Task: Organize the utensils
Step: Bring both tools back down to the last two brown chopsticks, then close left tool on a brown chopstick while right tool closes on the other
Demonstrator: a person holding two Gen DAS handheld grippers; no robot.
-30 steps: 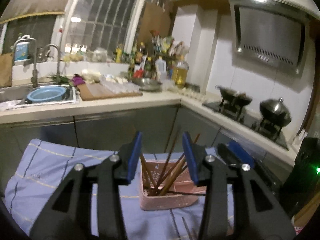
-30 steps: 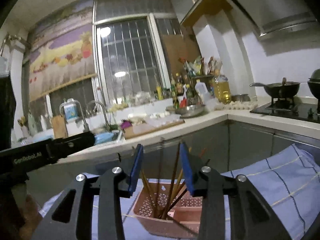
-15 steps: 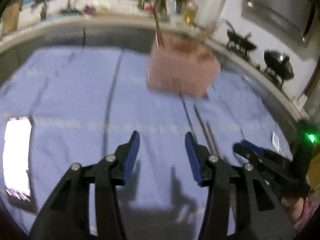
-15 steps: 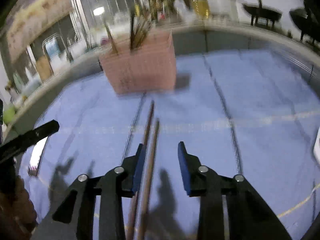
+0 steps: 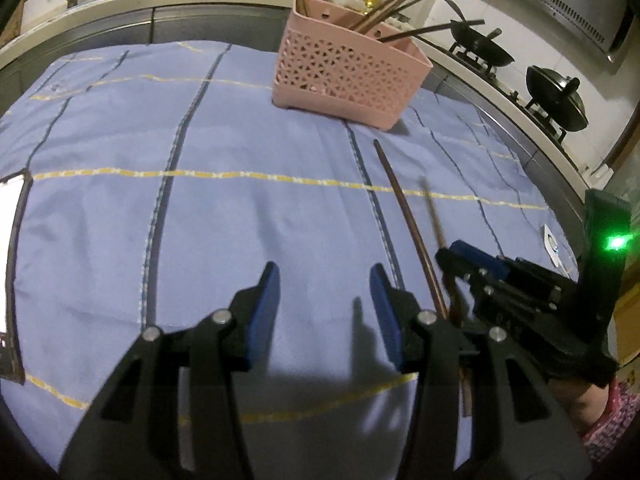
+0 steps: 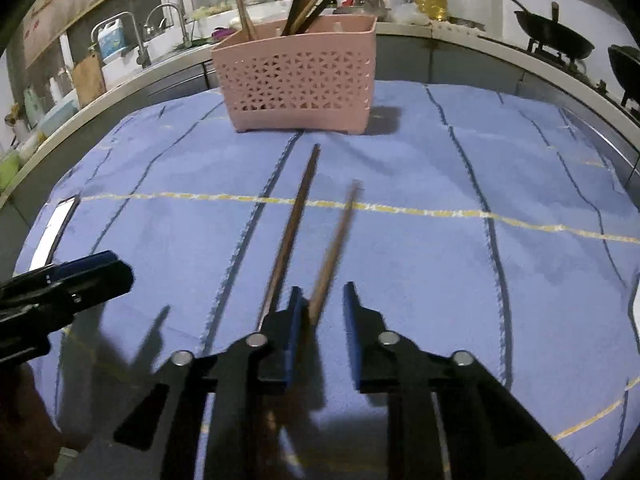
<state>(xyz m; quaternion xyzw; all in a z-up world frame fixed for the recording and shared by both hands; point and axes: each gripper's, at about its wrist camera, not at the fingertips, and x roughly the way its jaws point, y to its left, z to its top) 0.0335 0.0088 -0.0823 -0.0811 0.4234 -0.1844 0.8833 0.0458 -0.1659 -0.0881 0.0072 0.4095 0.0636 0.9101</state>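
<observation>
Chopsticks (image 6: pixel 294 224), slim wood; right tool (image 6: pixel 320 300) closing around the paler one, left tool (image 5: pixel 322 284) gaping empty.

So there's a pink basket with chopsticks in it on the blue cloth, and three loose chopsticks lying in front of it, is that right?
Not quite: the right wrist view shows two loose chopsticks, a darker chopstick and a lighter chopstick, not three. The rest holds: the pink basket stands on the blue cloth with chopsticks in it.

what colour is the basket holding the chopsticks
Pink, with a cut-out triangle lattice on its walls. The basket shows best in the right wrist view.
</observation>
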